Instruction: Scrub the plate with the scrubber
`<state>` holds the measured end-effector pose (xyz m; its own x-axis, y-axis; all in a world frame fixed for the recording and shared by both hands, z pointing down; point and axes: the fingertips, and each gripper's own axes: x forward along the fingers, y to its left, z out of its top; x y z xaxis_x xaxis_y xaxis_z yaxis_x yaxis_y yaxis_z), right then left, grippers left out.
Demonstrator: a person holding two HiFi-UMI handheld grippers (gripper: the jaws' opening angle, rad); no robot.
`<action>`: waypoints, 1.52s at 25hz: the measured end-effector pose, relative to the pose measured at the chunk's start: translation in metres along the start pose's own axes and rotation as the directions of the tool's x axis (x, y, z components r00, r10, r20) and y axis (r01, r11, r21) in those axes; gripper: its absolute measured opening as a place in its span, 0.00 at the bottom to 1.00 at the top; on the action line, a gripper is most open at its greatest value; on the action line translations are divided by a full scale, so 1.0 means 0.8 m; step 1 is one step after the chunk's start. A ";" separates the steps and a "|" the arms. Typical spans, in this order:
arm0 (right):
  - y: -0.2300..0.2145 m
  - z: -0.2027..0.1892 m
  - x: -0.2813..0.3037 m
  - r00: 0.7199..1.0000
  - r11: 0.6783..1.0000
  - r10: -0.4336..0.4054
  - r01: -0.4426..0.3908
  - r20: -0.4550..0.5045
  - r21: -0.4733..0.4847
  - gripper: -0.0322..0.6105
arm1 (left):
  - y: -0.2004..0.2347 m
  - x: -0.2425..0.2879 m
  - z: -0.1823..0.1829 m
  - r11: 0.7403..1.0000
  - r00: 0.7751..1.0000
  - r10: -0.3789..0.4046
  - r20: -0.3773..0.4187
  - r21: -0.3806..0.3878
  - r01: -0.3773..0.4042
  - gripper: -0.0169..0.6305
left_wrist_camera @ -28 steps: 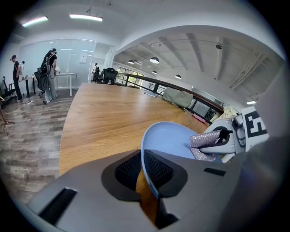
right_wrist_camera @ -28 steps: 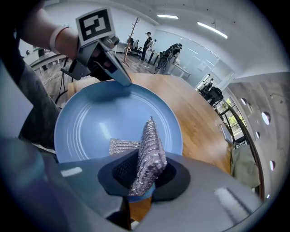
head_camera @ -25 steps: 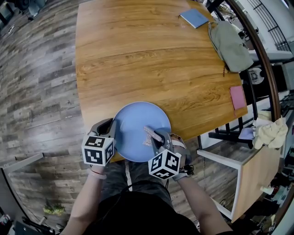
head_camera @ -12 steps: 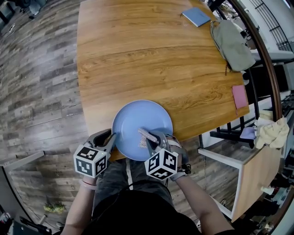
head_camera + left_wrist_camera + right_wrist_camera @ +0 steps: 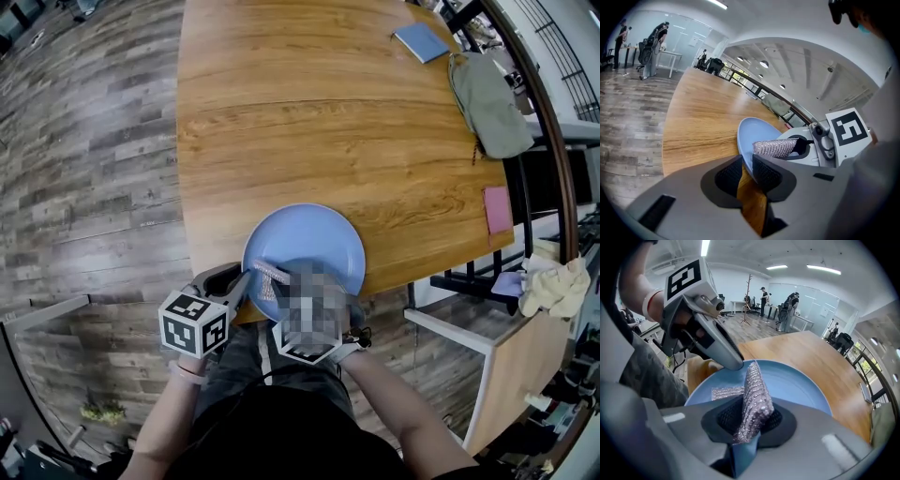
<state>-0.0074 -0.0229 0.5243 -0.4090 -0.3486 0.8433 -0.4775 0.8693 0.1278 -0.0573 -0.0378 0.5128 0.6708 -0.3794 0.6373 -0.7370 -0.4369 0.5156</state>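
A round blue plate (image 5: 309, 239) lies at the table's near edge. My right gripper (image 5: 751, 420) is shut on a silver mesh scrubber (image 5: 754, 390), which stands up between its pads and rests on the plate's near left part (image 5: 269, 277). A mosaic patch hides most of this gripper in the head view. My left gripper (image 5: 244, 278) is at the plate's left rim, close to the scrubber. Its jaws have just been opening, then closing slightly. They stand apart around the plate's rim (image 5: 746, 161), with bare wood showing in the gap beside it.
The wooden table (image 5: 309, 112) stretches away from me. At its far right lie a blue notebook (image 5: 422, 42), a grey-green bag (image 5: 487, 94) and a pink card (image 5: 497, 208). A white shelf with a yellow cloth (image 5: 553, 286) stands right of the table.
The scrubber has swept from the plate's near right to its near left, toward the left gripper. The left gripper's jaws have let go of the plate's rim and stand wider.
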 end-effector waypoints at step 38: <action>-0.219 -0.056 -0.003 0.936 0.943 -0.329 0.332 -0.125 0.004 0.14 | 0.021 0.016 0.039 0.992 0.990 0.121 0.069 -0.030 -0.119 0.12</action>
<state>0.1118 -0.1590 0.5233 -0.1280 -0.5684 0.8127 -0.5891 0.7028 0.3987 -0.0587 -0.0758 0.5117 0.5805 -0.4854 0.6538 -0.8141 -0.3634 0.4530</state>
